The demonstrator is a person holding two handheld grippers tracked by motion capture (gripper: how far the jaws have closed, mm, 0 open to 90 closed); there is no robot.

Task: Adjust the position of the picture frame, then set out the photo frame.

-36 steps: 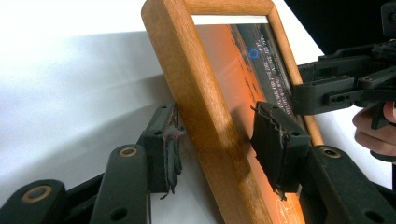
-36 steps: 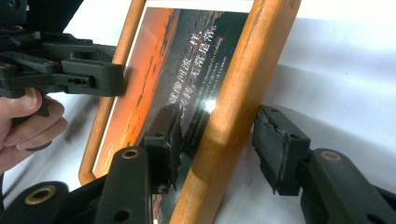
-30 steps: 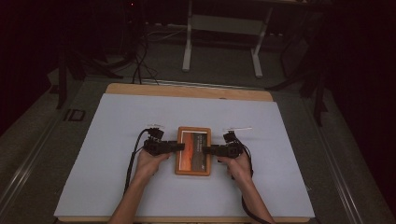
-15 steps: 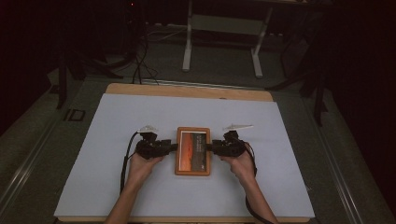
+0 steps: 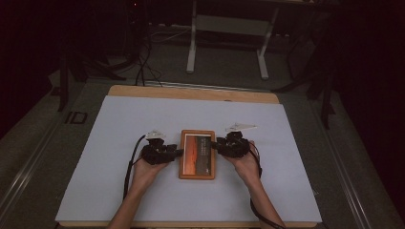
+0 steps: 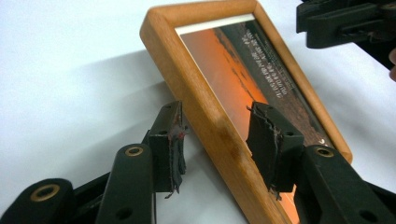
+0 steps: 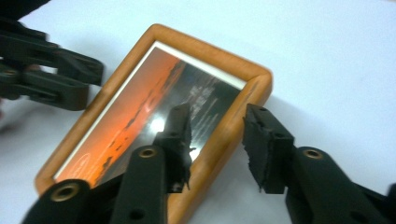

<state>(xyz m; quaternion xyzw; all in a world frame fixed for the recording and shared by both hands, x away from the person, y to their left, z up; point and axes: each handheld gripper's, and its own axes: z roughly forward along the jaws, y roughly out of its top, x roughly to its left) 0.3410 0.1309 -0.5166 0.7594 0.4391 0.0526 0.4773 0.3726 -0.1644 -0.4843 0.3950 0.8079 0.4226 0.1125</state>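
1. Near: the left tool [image 6: 215, 140] straddles the left rail of the rectangular wooden picture frame with the orange sunset print [image 5: 197, 153]. Its jaws have just been closing, with gaps left beside the pads.
2. The right tool [image 7: 217, 142] straddles the opposite rail, also just closing and not yet pinching.
3. The frame lies mid-table on the white table [image 5: 95, 143] cover. I'd close both tools evenly on wood, not glass, then lift level.
4. Far: a grey stand [image 5: 227, 28] on the floor.
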